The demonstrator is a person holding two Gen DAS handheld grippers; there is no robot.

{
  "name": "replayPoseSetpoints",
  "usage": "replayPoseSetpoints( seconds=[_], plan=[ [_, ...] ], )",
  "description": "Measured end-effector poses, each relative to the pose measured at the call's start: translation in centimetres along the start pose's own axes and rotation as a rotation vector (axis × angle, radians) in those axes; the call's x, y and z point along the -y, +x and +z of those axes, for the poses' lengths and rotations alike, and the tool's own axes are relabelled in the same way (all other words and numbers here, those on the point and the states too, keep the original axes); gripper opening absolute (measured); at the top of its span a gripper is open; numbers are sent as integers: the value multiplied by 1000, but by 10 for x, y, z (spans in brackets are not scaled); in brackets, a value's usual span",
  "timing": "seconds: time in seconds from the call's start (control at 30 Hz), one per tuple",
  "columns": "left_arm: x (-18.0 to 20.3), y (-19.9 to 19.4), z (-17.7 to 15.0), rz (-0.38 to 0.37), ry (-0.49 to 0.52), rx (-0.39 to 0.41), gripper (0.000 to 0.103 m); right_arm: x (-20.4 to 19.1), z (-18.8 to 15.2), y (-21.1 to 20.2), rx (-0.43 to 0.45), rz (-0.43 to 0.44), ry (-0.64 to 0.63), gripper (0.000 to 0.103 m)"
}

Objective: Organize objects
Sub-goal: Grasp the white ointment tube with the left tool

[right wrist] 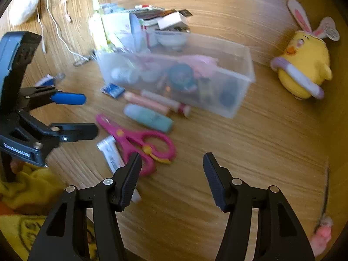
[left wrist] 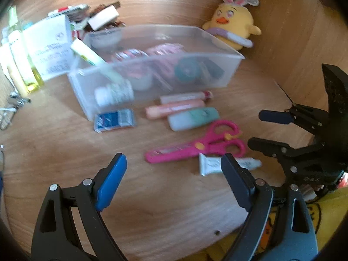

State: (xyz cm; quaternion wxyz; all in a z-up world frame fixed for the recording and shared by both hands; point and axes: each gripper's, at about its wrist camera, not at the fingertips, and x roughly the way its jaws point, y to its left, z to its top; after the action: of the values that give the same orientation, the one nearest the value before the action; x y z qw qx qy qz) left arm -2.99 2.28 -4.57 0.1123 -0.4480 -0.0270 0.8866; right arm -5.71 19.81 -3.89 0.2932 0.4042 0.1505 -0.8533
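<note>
A clear plastic bin [left wrist: 217,74] [right wrist: 241,87] holds several small items on the wooden table. In front of it lie a blue packet [left wrist: 114,119] [right wrist: 113,90], two pink tubes [left wrist: 174,108] [right wrist: 145,101], a teal tube [left wrist: 193,118] [right wrist: 149,117], pink scissors [left wrist: 195,145] [right wrist: 134,139] and a small white tube [left wrist: 209,165] [right wrist: 111,152]. My left gripper [left wrist: 174,169] [right wrist: 88,114] is open and empty, just short of the scissors. My right gripper [right wrist: 171,169] [left wrist: 254,128] is open and empty, right of the scissors' handles.
A yellow plush chick with bunny ears [left wrist: 235,26] [right wrist: 304,65] sits right of the bin. Bottles, papers and boxes [left wrist: 43,47] [right wrist: 130,26] pile up behind the bin's left end. White cables [right wrist: 56,21] lie at the far left. Yellow cloth [right wrist: 28,187] is at the near edge.
</note>
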Motion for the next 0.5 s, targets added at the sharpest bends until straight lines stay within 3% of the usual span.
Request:
replayPoseSetpoints(
  seconds=[0.23, 0.5],
  plan=[
    [17, 3, -15, -65, 6, -51, 89, -16, -14, 5, -24, 36, -50, 55],
    [10, 0, -18, -102, -84, -31, 89, -30, -8, 13, -23, 58, -57, 55]
  ],
)
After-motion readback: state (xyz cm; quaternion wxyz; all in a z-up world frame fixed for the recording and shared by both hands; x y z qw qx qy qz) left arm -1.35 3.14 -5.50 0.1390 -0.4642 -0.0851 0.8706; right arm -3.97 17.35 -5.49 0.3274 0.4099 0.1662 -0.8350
